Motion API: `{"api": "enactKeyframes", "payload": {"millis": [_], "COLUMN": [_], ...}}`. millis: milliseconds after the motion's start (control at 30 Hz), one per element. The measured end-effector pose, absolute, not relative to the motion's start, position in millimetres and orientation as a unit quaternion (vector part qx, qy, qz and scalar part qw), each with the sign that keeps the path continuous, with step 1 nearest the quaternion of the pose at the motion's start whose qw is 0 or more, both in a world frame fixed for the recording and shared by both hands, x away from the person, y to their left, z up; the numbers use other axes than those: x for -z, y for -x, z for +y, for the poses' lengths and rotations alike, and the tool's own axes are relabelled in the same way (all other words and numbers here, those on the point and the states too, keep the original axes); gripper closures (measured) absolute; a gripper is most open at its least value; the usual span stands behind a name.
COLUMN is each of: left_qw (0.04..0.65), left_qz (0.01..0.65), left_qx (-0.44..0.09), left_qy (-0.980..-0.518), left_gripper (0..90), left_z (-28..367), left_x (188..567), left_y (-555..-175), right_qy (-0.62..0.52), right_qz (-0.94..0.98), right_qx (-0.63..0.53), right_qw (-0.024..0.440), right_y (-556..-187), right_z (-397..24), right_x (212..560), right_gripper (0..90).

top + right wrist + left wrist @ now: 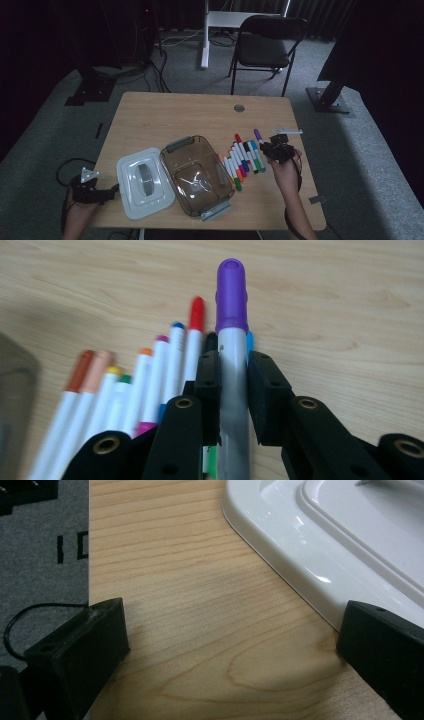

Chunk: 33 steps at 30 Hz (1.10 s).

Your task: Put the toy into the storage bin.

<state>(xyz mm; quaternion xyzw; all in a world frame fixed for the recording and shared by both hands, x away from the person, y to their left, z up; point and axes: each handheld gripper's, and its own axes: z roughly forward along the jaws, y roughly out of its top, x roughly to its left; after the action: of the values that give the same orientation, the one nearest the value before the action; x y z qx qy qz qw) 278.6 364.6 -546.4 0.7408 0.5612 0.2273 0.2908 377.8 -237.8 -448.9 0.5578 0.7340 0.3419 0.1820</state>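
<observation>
Right tongs (233, 390) clamped on purple-capped marker (232, 340), cap pointing straight ahead along jaws

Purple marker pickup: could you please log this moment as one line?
right tool: shut on purple marker, lifted above marker row | left tool: open, beside white lid | clear bin: empty

Recording studio or lab bay, set up for tabletop data capture.

We identify it by the dark curtains (320, 15) closing off the back, the grey carpet (370, 150) underfoot, and the black stand bases (331, 100) bolted on plates at either side of a single light wooden table (200, 112). We also note loose cables (165, 42) across the floor, a black folding chair (267, 47), and a white desk leg (204, 35) behind it.
</observation>
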Motion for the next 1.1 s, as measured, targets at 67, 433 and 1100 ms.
{"api": "enactKeyframes", "payload": {"millis": [67, 433, 1100], "left_qw": [0.291, 0.291, 0.292], "left_qz": [0.561, 0.561, 0.562], "left_qx": [-0.227, -0.228, -0.227], "left_qy": [-0.741, -0.741, -0.740], "left_gripper": [0.6, 0.6, 0.6], "left_z": [365, 365, 364], "left_x": [546, 546, 546], "left_y": [-279, -279, -279], "right_qy": [-0.551, -0.504, -0.407], "right_qz": [0.736, 0.749, 0.793], "right_qx": [-0.349, -0.392, -0.443], "right_qw": [0.181, 0.176, 0.098], "right_y": [-374, -351, -317], "right_z": [-233, -200, -98], "right_x": [440, 394, 363], "right_gripper": [76.5, 76.4, 76.5]}}
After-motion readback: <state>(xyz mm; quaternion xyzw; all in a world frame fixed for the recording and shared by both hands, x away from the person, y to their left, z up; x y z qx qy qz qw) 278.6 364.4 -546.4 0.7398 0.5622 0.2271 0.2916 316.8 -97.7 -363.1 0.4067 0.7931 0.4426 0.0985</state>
